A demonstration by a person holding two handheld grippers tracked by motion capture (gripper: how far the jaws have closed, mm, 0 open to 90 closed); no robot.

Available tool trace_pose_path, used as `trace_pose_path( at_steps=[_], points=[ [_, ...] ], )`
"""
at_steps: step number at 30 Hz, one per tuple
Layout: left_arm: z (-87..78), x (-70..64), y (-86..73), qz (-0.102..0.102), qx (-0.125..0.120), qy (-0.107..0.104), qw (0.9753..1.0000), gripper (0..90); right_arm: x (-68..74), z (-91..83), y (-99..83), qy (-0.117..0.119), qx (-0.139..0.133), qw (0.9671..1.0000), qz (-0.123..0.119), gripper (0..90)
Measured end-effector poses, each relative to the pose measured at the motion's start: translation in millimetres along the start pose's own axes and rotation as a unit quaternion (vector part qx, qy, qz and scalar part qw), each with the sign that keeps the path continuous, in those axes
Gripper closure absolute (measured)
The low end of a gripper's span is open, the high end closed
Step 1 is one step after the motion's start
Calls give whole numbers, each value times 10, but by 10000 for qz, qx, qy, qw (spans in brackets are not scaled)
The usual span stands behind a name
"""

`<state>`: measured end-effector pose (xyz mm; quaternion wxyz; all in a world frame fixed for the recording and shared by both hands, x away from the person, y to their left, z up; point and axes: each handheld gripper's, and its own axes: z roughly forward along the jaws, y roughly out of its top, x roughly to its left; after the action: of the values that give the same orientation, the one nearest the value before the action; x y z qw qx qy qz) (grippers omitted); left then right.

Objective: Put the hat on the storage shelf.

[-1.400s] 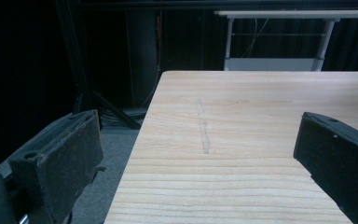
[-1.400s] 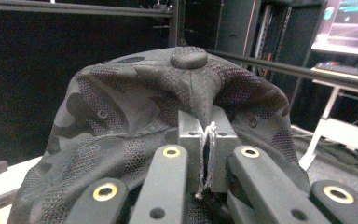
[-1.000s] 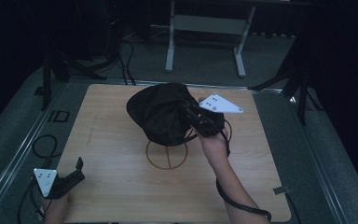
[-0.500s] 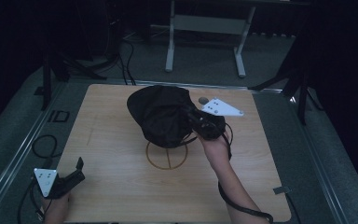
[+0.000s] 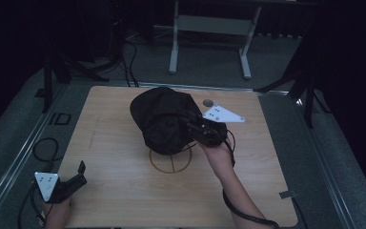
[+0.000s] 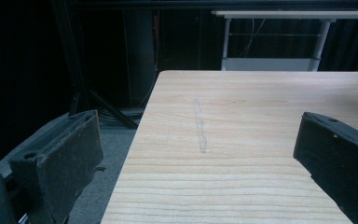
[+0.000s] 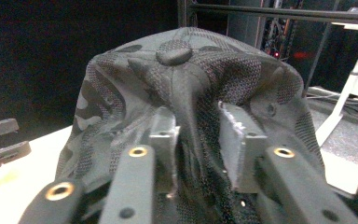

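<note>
High view: we see our right gripper pinching the dark cap above the table's circle mark; our left gripper, jaws spread, sits well left of it.

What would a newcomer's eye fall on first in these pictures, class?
First, the dark cap near the middle of the wooden table, its fabric pinched by the right claw. Next, the left claw, open at the table's near left corner. Then the circle drawn on the wood just in front of the cap.
</note>
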<state>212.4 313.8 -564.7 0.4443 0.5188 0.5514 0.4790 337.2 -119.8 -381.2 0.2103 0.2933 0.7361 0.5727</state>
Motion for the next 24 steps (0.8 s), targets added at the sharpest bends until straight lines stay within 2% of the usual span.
trace_pose_path(
  at_steps=[8, 17, 24],
  points=[
    [1, -1, 0, -2, 3, -6, 10000, 18, -43, 21, -56, -12, 35, 9999, 157, 521],
    [1, 0, 1, -1, 7, -12, 10000, 18, -68, 18, -73, 49, 32, 9997, 253, 485],
    [2, 0, 1, 0, 7, -11, 10000, 18, -80, -11, -72, 9, 43, 9997, 248, 449]
  ],
)
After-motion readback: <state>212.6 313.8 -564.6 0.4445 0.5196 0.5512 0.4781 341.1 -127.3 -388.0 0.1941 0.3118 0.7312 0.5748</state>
